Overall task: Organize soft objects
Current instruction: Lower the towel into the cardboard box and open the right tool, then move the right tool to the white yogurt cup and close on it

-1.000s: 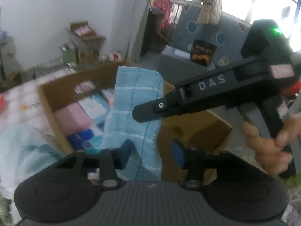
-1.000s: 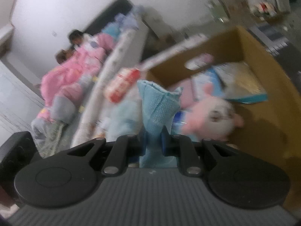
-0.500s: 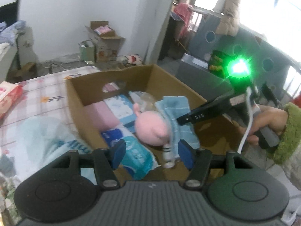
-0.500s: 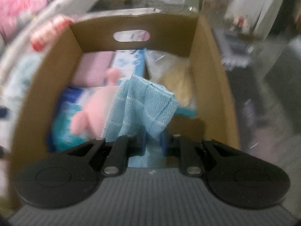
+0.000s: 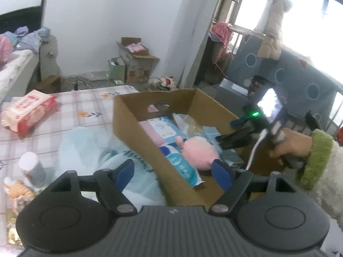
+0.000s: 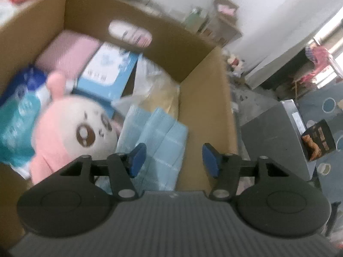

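A cardboard box (image 5: 137,135) stands on the bed and holds soft things. Among them are a pink plush toy (image 5: 199,152), blue tissue packs (image 5: 182,167) and a pink pack (image 5: 150,130). A light blue towel (image 6: 158,132) lies crumpled in the box (image 6: 205,98) beside the plush toy (image 6: 81,128). My right gripper (image 6: 174,159) hangs just above the towel, its jaws opening and its pads off the cloth. In the left wrist view the right gripper (image 5: 225,130) reaches into the box over the towel (image 5: 211,131). My left gripper (image 5: 173,172) hovers at the box's near wall, jaws opening and empty.
On the checked bedsheet lie a red wipes pack (image 5: 27,111), a pale blue plastic bag (image 5: 96,150) and a white-capped bottle (image 5: 32,167). A sleeve with a green cuff (image 5: 317,156) is at right. Open cartons (image 5: 137,64) stand by the far wall. A grey cabinet (image 6: 274,141) stands beside the box.
The right gripper lowered the blue towel into the box and let it go. The left gripper drew back from the box, and its jaws spread wider.
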`<state>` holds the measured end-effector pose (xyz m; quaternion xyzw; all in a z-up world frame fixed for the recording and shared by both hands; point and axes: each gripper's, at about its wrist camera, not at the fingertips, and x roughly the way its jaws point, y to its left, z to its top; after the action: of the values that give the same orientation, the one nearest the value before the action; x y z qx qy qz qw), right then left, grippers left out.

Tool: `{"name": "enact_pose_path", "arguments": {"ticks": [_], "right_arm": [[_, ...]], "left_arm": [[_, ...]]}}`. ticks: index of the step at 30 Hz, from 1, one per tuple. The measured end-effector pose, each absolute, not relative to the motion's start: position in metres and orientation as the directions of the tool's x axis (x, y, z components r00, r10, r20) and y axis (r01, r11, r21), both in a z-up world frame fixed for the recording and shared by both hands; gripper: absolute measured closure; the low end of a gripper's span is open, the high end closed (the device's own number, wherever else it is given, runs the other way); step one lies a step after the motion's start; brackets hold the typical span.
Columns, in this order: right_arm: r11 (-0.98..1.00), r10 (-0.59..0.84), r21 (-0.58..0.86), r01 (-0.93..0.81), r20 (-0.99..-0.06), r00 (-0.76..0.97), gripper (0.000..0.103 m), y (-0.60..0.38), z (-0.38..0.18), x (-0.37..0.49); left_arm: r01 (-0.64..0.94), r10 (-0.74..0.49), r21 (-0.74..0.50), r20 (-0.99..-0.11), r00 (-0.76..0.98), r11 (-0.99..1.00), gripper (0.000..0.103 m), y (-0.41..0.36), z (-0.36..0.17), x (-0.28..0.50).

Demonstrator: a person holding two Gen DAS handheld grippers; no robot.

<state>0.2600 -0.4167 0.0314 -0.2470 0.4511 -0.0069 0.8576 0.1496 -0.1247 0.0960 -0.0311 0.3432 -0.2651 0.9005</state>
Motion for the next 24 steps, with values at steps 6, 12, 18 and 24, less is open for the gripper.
{"name": "enact_pose_path", "arguments": {"ticks": [6, 12, 18, 24], "right_arm": [[0.97, -0.098, -0.222, -0.098, -0.728, 0.678, 0.039, -0.428, 0.083, 0.224], [0.987, 0.149, 0.152, -0.06, -0.682, 0.716, 0.035, -0.416, 0.132, 0.161], [0.897, 0.389, 0.417, -0.145, -0.59, 0.708, 0.035, -0.374, 0.139, 0.11], [0.85, 0.496, 0.462, -0.252, -0.544, 0.676, 0.035, -0.309, 0.138, 0.082]], "left_arm": [[0.409, -0.463, -0.234, -0.591, 0.66, 0.882, 0.018, -0.093, 0.092, 0.132], [0.337, -0.409, -0.232, -0.577, 0.708, 0.912, 0.011, -0.051, 0.087, 0.105], [0.254, -0.336, -0.22, -0.586, 0.737, 0.942, 0.007, -0.011, 0.078, 0.075], [0.149, -0.244, -0.206, -0.591, 0.769, 0.967, 0.003, 0.029, 0.063, 0.046]]}}
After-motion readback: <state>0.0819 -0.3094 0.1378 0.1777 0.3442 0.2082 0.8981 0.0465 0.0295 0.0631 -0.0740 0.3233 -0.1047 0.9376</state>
